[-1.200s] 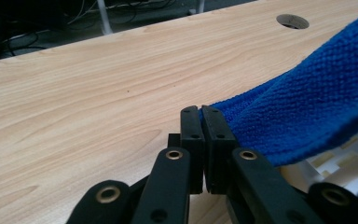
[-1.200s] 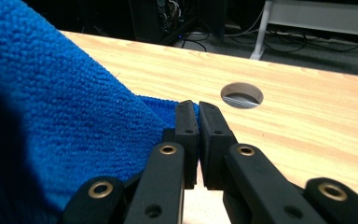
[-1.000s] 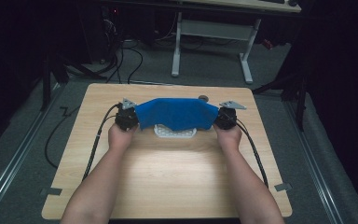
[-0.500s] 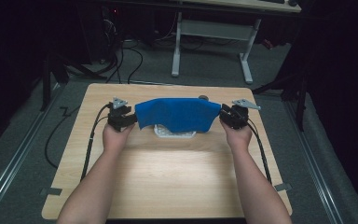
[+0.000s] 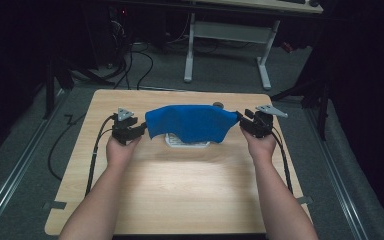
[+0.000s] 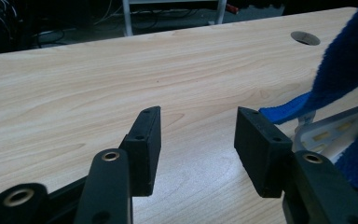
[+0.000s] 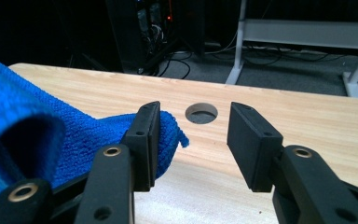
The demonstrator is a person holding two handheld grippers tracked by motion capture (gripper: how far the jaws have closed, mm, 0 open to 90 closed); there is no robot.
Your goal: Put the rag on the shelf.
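Bare tabletop near the person; blue cloth over white tray mid-table.

Gripper gapes over table beside blue cloth.

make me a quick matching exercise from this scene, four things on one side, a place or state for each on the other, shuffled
Things:
1. blue cloth
2. white tray
3. left gripper
4. round hole

Places or states:
a. cut into the tabletop near its far edge
b. open, nothing between the jaws
c. draped over the tray
d. mostly covered, on the table

Pairs: 1-c, 2-d, 3-b, 4-a
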